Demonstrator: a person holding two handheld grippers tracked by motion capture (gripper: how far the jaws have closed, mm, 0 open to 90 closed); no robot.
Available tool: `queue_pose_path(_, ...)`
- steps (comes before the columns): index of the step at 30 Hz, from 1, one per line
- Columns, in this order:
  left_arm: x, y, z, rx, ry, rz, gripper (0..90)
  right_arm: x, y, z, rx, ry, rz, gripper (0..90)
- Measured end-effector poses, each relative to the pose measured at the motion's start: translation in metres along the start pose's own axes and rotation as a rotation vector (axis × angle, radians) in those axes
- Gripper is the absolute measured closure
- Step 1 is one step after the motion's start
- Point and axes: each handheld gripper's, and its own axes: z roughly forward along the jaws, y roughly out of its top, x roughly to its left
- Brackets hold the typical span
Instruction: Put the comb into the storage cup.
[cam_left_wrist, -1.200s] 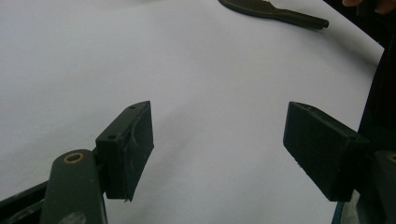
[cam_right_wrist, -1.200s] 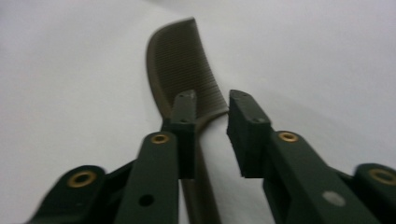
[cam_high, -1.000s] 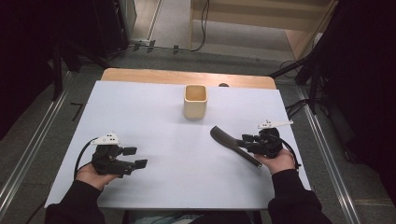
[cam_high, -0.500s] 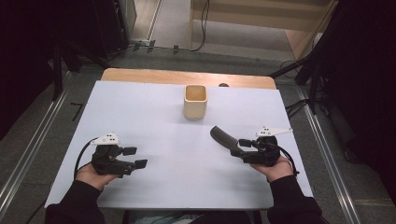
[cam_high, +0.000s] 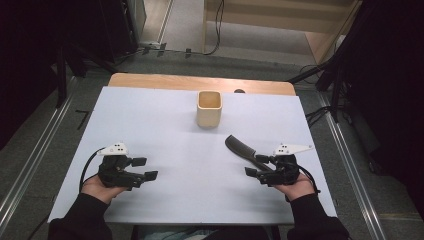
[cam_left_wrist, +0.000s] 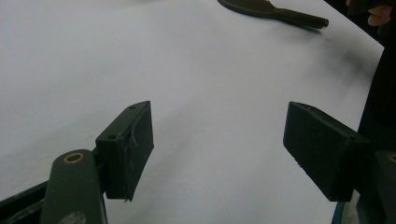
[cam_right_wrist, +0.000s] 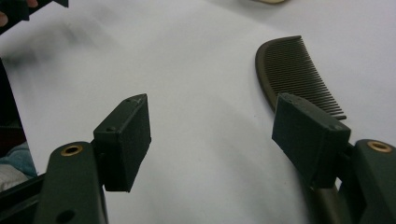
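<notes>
Here the dark comb (cam_high: 243, 152) lies flat on the white desk (cam_high: 165, 120), toward its right side, slanting from the toothed end nearest the wooden cup (cam_high: 209, 108) down to the handle by the right gripper (cam_high: 257, 167). That gripper's jaws have just been opening and now stand wide apart, pressing on nothing. In the right gripper view the comb's teeth show just beyond the right-hand jaw, and the handle runs beneath that jaw rather than through the gap. The left gripper (cam_high: 144, 168) rests low over the desk's left side, well apart from the comb, its jaws spread wide with only bare desk between them.
</notes>
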Motion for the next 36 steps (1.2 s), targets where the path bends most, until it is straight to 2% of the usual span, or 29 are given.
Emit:
queue_pose_path(8,0.0,0.0,0.0,-0.004,0.0,-0.002,25.0,0.0,-0.001,0.003,0.009,0.003,-0.001,26.0)
queue_pose_path(17,0.0,0.0,0.0,-0.004,-0.001,-0.001,25.0,-0.004,0.002,-0.001,-0.01,0.0,0.004,25.3)
queue_pose_path(21,-0.001,0.0,0.0,-0.004,0.0,0.001,25.0,-0.009,0.003,-0.004,-0.021,0.0,0.003,25.1)
queue_pose_path(29,-0.001,0.0,0.001,0.001,0.002,0.0,25.0,-0.025,0.003,-0.013,-0.046,-0.035,0.019,24.8)
queue_pose_path(36,-0.001,0.0,0.002,0.0,0.002,0.0,25.0,-0.036,0.006,-0.016,-0.074,-0.046,0.001,23.6)
